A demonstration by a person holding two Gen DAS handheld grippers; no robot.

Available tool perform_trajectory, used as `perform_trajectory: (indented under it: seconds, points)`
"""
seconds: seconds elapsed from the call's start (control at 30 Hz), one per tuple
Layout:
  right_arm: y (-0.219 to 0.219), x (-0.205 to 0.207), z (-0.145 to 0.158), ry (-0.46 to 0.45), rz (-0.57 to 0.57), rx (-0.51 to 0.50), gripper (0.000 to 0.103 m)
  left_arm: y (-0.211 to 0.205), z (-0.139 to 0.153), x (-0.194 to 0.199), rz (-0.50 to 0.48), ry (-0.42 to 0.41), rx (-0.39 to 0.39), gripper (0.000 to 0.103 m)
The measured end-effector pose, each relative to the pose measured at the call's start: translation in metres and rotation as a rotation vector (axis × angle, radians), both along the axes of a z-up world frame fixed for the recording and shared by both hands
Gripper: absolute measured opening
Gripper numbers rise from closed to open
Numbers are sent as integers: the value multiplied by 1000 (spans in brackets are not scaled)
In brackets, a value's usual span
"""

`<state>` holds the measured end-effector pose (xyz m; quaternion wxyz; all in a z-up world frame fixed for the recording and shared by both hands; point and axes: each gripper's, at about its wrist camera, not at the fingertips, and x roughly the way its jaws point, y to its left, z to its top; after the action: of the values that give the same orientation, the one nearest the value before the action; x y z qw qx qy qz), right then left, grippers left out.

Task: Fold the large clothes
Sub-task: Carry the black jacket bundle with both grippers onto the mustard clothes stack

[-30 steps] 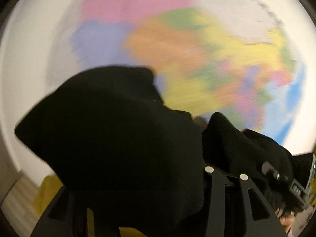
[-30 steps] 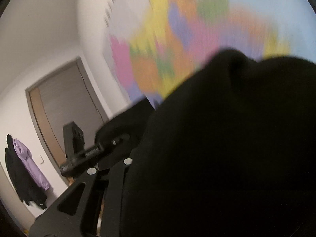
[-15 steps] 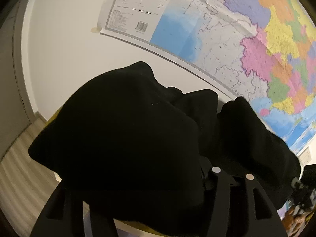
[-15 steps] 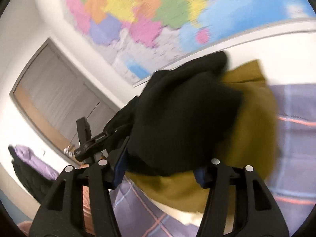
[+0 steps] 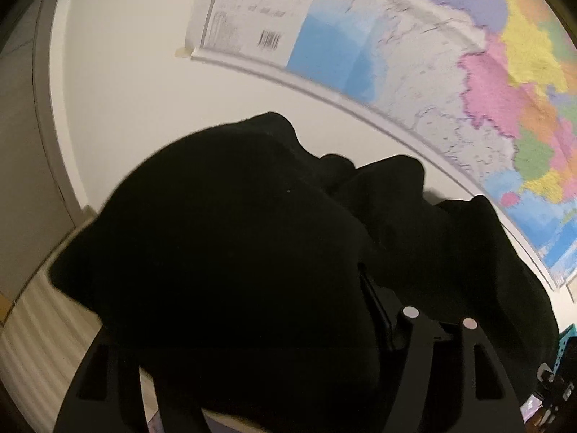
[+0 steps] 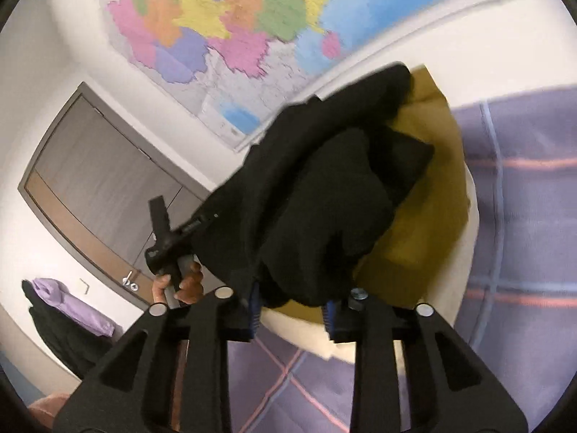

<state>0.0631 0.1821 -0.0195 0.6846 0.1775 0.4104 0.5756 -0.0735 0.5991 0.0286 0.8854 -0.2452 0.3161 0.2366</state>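
Note:
A black garment (image 5: pixel 234 252) is bunched over my left gripper (image 5: pixel 252 310), hiding its left finger and both tips. Its jaws are opening and stand wide, with black cloth lying between and over them. In the right wrist view the same black garment (image 6: pixel 324 198) rests on a mustard-yellow cloth (image 6: pixel 425 223). My right gripper (image 6: pixel 292 312) is closing, and its blue pads (image 6: pixel 254 310) press a fold of the black cloth. The left gripper (image 6: pixel 162 245) also shows there, held by a hand (image 6: pixel 184 285) at the garment's far end.
The mustard cloth lies on a cream cushion (image 6: pixel 468 252) over a purple checked sheet (image 6: pixel 523 198). A wall map (image 5: pixel 468 90) hangs behind. A grey door (image 6: pixel 101 180) and hanging purple and black clothes (image 6: pixel 61 310) are at the left.
Both views have dropped from the map toward the bed, and the black garment has come down onto the mustard cloth. The right gripper's blue pads have drawn closer together on the black cloth.

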Motion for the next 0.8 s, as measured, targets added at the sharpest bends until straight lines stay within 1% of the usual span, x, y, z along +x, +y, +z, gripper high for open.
perform_trajectory:
  seconds: [0.1,0.13,0.2,0.27,0.3,0.33,0.37,0.47,0.5,0.53,0.6,0.63,0.67,0.7,0.73,0.8]
  points:
    - [-4,-11,14,-94,3,-23,38,-6,10,-15,29,-5,35,68]
    - [-5,-16,21,-132,4,-44,44,-8,14,-23,43,-15,47,68]
    - [-6,-27,33,-204,27,-94,44,-13,20,-37,58,-35,69,68]
    - [-7,-40,39,-266,62,-140,48,-20,23,-51,68,-44,100,68]
    - [-7,-46,44,-295,79,-150,48,-24,24,-58,73,-54,113,68]
    - [-8,-50,46,-319,100,-150,48,-26,26,-62,80,-55,130,67]
    - [-9,-57,51,-352,130,-135,48,-30,29,-66,87,-59,162,68]
    - [-9,-68,64,-419,146,-108,48,-42,39,-71,98,-63,265,68]
    - [-5,-71,72,-457,143,-88,47,-44,41,-70,76,-73,269,72]
    - [0,-70,76,-478,124,-90,48,-46,42,-67,52,-83,267,75]
    - [17,-61,82,-474,103,-102,48,-48,39,-60,53,-78,270,76]
    - [24,-55,84,-474,85,-100,48,-49,34,-53,37,-64,265,76]
    - [31,-49,85,-488,59,-108,48,-48,29,-47,42,-48,263,76]
    - [40,-42,85,-484,40,-124,49,-47,24,-43,44,-35,261,77]
    - [45,-35,82,-459,34,-132,49,-47,18,-38,45,-18,269,79]
    - [54,-16,68,-391,26,-154,44,-42,4,-30,48,21,264,83]
